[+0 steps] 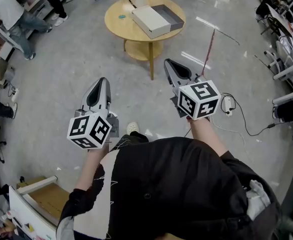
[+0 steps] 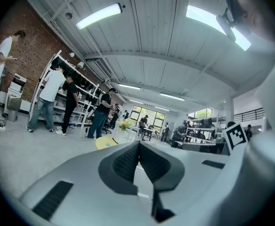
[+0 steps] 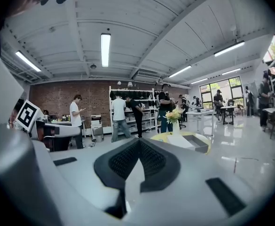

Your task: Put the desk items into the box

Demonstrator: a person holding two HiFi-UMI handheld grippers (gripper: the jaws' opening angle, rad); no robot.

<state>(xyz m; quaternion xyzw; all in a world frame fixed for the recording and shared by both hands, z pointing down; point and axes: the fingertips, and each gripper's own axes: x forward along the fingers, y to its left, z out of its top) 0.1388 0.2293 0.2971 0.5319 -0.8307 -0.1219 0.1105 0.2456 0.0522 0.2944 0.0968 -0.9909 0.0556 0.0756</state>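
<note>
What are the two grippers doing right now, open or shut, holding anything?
Left gripper: shut, holding nothing.
Right gripper: shut, holding nothing.

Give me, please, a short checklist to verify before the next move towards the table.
1. Left gripper empty, jaws together: ok.
2. Right gripper empty, jaws together: ok.
3. Box open on the round table: ok.
4. Table within reach: not ok, it stands well ahead.
5. Floor cable off the way: ok, it lies to the right.
6. What the small blue item is: cannot tell.
</note>
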